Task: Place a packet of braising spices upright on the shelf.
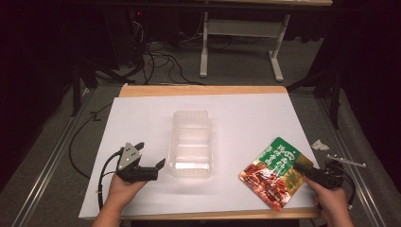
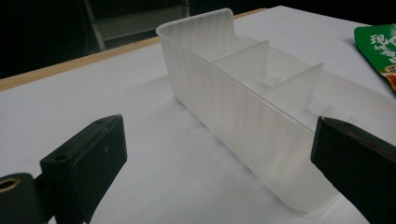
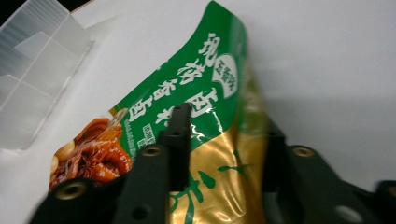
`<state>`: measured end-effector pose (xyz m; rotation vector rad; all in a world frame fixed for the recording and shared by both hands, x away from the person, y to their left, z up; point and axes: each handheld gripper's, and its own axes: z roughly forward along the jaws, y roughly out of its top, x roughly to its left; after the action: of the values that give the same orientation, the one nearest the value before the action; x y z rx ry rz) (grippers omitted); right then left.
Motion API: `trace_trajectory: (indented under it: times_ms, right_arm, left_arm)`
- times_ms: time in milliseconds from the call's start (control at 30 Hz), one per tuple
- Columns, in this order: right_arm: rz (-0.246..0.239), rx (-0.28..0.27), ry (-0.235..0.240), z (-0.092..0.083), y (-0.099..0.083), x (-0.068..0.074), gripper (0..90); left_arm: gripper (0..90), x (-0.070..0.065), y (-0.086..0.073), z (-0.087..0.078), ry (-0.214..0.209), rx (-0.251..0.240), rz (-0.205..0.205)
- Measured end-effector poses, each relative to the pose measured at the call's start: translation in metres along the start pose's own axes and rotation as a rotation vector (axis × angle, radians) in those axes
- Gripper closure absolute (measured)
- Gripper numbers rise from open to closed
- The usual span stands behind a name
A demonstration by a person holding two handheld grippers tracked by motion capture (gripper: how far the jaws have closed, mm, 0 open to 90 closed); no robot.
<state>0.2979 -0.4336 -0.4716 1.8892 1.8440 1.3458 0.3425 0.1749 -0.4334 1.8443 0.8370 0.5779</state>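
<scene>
While the clear plastic box (image 1: 191, 143) sat in the middle of the desk (image 1: 142, 106), its long side running from the near edge toward the far one, the high view showed the food packet (image 1: 276, 172) lying near the desk's near right corner, well apart from the box. The right gripper (image 1: 308, 172) reached in from the right edge and met the packet's right side; the left gripper (image 1: 156, 166) rested toward the near left, just beside the box's near end, jaws spread and nothing between them.

From the left gripper view, the two black jaws stood wide apart with bare white desk between them, and the box (image 2: 243, 107) ran away ahead of them (two cross walls split it into compartments, all of which looked empty). A green corner of the packet (image 2: 380, 49) showed beyond it.

Through the right gripper view, the jaws had closed on the packet (image 3: 196, 107) from either side, one on its printed face and the other behind its glossy edge, which curled up between them. The box (image 3: 35, 70) lay farther off.

By my reading, the step in hand was the pick-up of the packet, with the grasp made and the lift not yet done. The next move would call for raising it clear of the desk, carrying it over the box and lowering it into a compartment, perhaps with the left gripper steadying the box.
</scene>
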Motion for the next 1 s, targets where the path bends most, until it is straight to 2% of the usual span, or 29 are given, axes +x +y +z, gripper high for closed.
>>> trace_trajectory:
  times_ms: [33,67,133,233,300,500,600,1000]
  right_arm:
    - [0.000,0.000,0.000,0.000,0.000,0.000,73.0]
    - [-0.017,-0.013,-0.016,-0.002,0.001,0.002,80.1]
    - [-0.030,-0.026,-0.023,-0.003,0.002,0.003,85.9]
    - [-0.037,-0.039,-0.030,-0.005,0.003,0.004,89.6]
    - [-0.052,-0.068,-0.025,-0.008,0.006,0.007,90.0]
    - [-0.092,-0.108,-0.005,-0.012,0.010,0.019,90.0]
    - [-0.129,-0.138,0.013,-0.014,0.014,0.030,90.0]
    - [-0.191,-0.205,0.052,-0.020,0.024,0.048,90.0]
  left_arm:
    - [4.1,0.000,0.000,0.000,0.000,0.000,0.000]
    - [4.3,0.000,0.000,-0.001,0.002,0.002,0.003]
    - [4.4,0.000,-0.001,-0.002,0.005,0.004,0.008]
    - [4.5,-0.001,-0.001,-0.002,0.006,0.003,0.011]
    - [4.7,-0.001,-0.001,-0.003,0.007,0.001,0.012]
    - [4.8,0.000,-0.002,-0.007,0.012,-0.016,0.008]
    - [4.8,0.001,-0.003,-0.008,0.014,-0.014,0.011]
    - [5.0,0.003,-0.008,-0.017,0.033,-0.017,-0.003]
